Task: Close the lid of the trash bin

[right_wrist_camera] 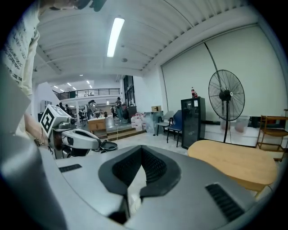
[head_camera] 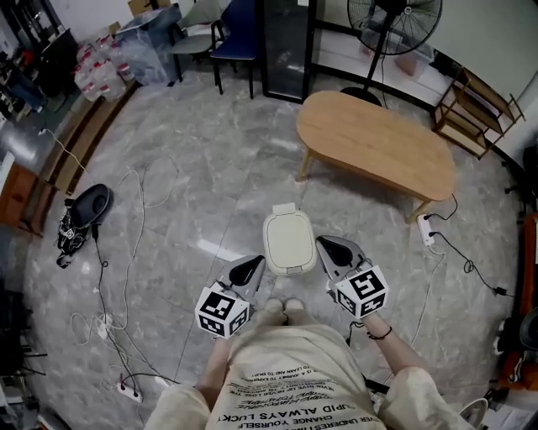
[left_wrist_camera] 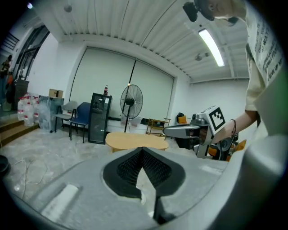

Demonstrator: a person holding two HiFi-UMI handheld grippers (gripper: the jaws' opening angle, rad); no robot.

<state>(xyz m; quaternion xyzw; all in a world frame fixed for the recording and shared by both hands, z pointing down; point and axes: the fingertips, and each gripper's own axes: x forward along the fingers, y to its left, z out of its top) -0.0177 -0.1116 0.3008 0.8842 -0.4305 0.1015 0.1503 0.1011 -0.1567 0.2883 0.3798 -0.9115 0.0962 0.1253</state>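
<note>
Shirt, pale with printed lettering, fills the bottom of my head view, and both tongs reach out just past it. My left gripper is clenched, its ribbed black pads meeting at the tips and touching only each other. My right gripper is clenched the same way and also holds nothing. Between them, just ahead of the feet, the bin stands on the floor. It is white and rounded, and its lid seems to lie flat on top, though from straight above I cannot be sure it is seated. That floor is glossy grey marbled stone, with white cables trailing on the left. Beyond stand an oval wooden table and a black pedestal fan.
</note>
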